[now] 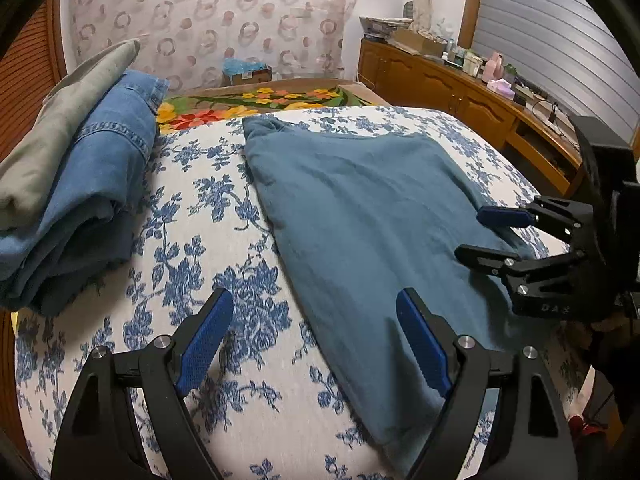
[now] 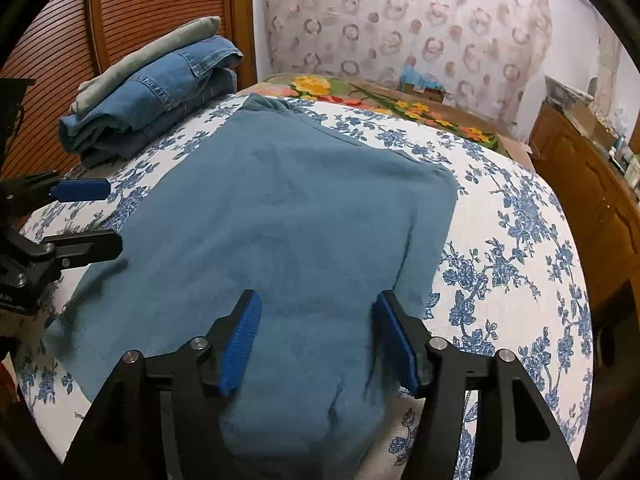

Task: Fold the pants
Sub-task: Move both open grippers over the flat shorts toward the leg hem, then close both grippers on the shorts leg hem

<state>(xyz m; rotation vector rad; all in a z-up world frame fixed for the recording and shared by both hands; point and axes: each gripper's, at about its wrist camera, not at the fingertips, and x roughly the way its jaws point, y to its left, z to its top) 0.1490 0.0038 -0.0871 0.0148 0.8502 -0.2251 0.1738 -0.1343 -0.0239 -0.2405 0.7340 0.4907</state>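
In the left wrist view, the teal pants (image 1: 360, 216) lay flat, folded over, on the floral bedsheet (image 1: 192, 216), toward its right side. The left gripper (image 1: 314, 332) had its jaws spread wide and held nothing; its right blue pad hung over the pants' near left edge, its left pad over bare sheet. The right gripper (image 1: 484, 236) reached in from the right at the pants' right edge, jaws parted. At the left stood a stack of folded clothes: blue jeans (image 1: 100, 184) under a grey garment (image 1: 60, 120). A wooden dresser (image 1: 440, 84) stood at the right.

In the right wrist view, the pants (image 2: 280, 216) filled the middle of the sheet (image 2: 512, 240). The right gripper (image 2: 318, 336) hung over their near end, its jaws apart, with cloth beneath but not pinched. The left gripper (image 2: 96, 216) stood open at the pants' left edge. The folded jeans (image 2: 152, 100) sat beyond, near a slatted wooden door (image 2: 152, 4).
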